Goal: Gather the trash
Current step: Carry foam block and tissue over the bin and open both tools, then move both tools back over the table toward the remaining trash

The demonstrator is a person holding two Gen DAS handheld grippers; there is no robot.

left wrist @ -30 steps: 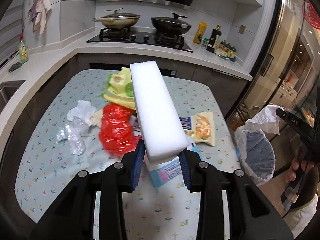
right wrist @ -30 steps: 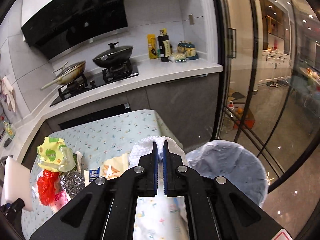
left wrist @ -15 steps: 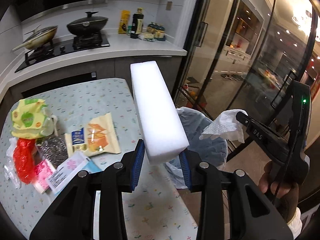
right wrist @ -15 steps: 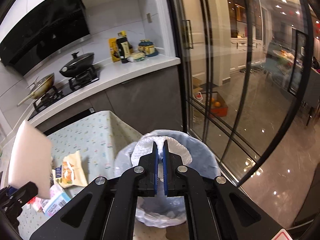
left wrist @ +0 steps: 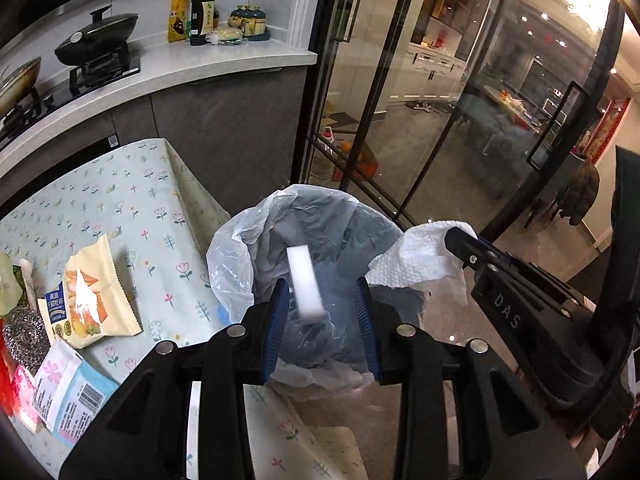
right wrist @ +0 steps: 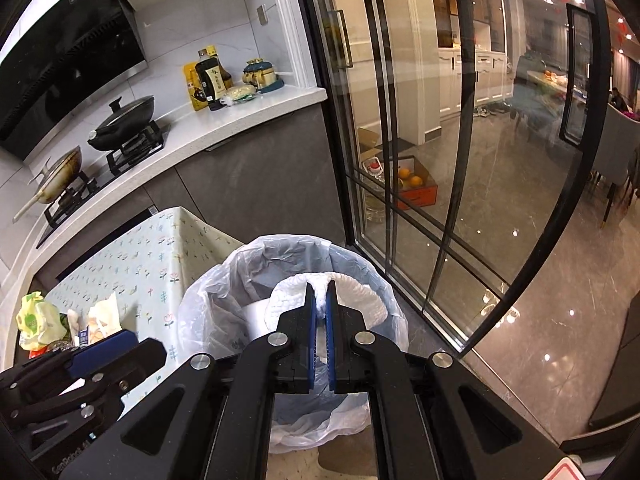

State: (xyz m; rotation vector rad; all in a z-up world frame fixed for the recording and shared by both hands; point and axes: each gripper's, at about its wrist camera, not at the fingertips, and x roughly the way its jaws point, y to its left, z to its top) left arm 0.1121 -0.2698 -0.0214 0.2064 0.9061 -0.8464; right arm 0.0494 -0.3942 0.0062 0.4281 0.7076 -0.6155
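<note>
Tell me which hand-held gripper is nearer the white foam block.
Left. The left hand-held gripper is open around the white foam block dropping into the trash bin; the right hand-held gripper is alongside, shut on a paper towel.

Bin liner [left wrist: 240, 248]: thin translucent plastic, crinkled, slight sheen. White block [left wrist: 306, 282]: matt foam. Paper towel [left wrist: 416, 260]: embossed, soft, matt. Bench [left wrist: 132, 200] cover: smooth printed cloth. Snack packet [left wrist: 92, 300]: glossy film. Floor [right wrist: 540, 300]: polished, reflective stone.
</note>
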